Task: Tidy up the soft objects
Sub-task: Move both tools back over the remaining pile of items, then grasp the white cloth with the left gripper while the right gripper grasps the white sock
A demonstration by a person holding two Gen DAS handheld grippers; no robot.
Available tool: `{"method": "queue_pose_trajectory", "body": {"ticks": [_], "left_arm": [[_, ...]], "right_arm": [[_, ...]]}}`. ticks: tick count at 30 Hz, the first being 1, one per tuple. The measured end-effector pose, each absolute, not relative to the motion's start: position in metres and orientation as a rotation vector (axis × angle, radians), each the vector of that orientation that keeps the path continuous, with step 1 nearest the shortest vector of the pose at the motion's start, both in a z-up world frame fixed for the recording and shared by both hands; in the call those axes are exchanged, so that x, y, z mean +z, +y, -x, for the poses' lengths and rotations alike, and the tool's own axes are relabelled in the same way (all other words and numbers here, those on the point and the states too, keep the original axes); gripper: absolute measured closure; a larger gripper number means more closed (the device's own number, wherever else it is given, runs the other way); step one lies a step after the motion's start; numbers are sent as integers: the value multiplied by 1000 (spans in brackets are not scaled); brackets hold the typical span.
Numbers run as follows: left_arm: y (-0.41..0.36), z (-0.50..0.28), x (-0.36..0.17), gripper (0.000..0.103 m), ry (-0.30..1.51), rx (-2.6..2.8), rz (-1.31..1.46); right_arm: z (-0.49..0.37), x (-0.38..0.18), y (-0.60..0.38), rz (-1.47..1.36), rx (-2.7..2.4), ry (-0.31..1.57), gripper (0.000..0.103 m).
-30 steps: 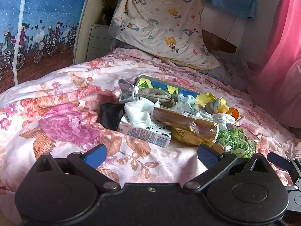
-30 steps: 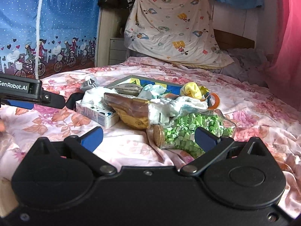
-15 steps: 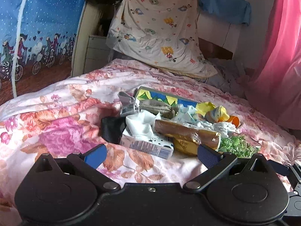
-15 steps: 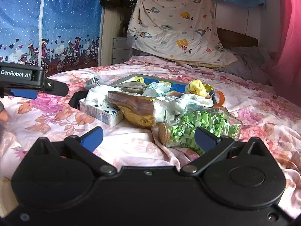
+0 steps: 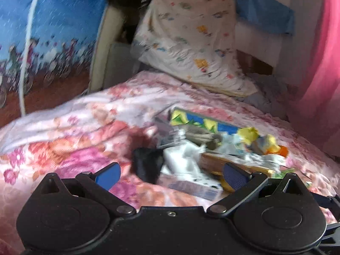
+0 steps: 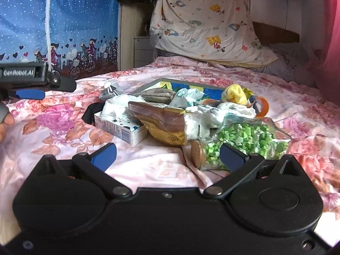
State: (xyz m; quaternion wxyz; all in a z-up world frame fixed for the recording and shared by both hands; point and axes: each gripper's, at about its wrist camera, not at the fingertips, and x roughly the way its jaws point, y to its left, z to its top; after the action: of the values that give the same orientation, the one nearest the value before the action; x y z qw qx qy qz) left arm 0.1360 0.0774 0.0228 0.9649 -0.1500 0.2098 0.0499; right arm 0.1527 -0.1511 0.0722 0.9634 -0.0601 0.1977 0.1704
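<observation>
A pile of soft things lies on the floral bedspread: a tissue box with a white cloth on it, a black cloth, a brown-gold bag, a clear jar of green bits, white cloths and a yellow toy over a colourful tray. My left gripper is open and empty, in front of the black cloth and tissue box. My right gripper is open and empty, just short of the bag and jar. The left gripper also shows in the right wrist view.
A cartoon-print pillow leans at the head of the bed. A blue patterned curtain hangs on the left and a pink curtain on the right. A white drawer unit stands behind the bed.
The left wrist view has swung and blurred; the pile now sits further right and lower in it. The right gripper has crept slightly closer to the pile. Both stay open.
</observation>
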Motion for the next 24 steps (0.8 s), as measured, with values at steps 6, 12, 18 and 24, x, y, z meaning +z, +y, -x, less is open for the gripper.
{"method": "queue_pose_trajectory", "body": {"ticks": [6,12,18,24], "left_arm": [[102,-156,20,1,405,106,334],[90,-177,11,2,432,31,329],[60,-187,9,8,402,-47,191],[41,-206,-1,23,416,-104,90]], "right_arm": [[-181,85,-133,187,327,369,1],[-200,91,-133,184,319,330,1],[-217,86,-138,158,331,340,1],[-235,93,-150,122,298,376,10]]}}
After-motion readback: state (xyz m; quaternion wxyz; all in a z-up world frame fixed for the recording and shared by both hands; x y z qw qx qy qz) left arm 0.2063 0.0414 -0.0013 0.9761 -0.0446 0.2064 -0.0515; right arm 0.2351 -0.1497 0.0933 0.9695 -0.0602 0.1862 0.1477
